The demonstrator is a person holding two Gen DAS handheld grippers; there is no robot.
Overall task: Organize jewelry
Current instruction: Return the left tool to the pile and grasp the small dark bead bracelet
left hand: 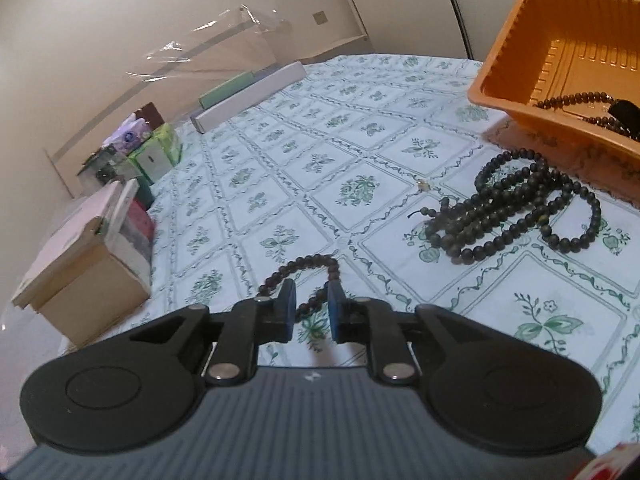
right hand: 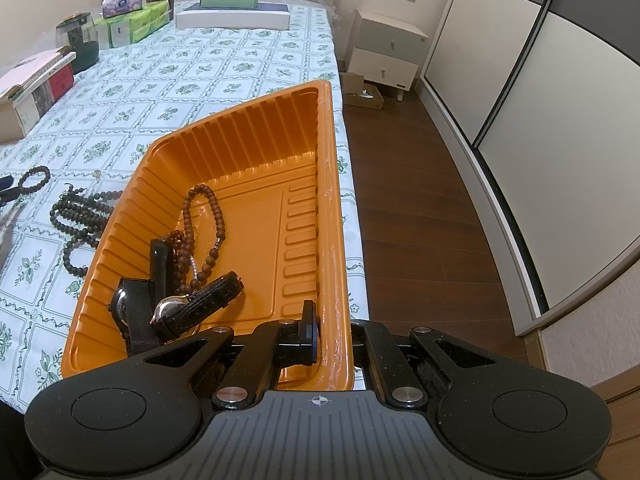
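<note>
My left gripper [left hand: 312, 312] is low over the floral tablecloth [left hand: 360, 140], its blue pads a little apart. The near part of a small brown bead bracelet [left hand: 304, 262] lies between them, and the pads do not clearly press it. A long dark bead necklace [left hand: 520, 208] lies coiled to the right, beside the orange tray [left hand: 504, 64]. My right gripper [right hand: 328, 332] is shut on the orange tray's [right hand: 256, 128] near right wall, one finger inside and the other hidden outside. A brown bead necklace [right hand: 204, 224] and two black-strapped watches [right hand: 176, 308] lie in the tray.
Boxes [left hand: 88, 280], tissue packs [left hand: 156, 152] and a long white box [left hand: 248, 96] line the table's far side. The table edge [right hand: 352, 216] runs just right of the tray, over a wooden floor [right hand: 420, 220] with a white nightstand [right hand: 384, 52] and a wardrobe.
</note>
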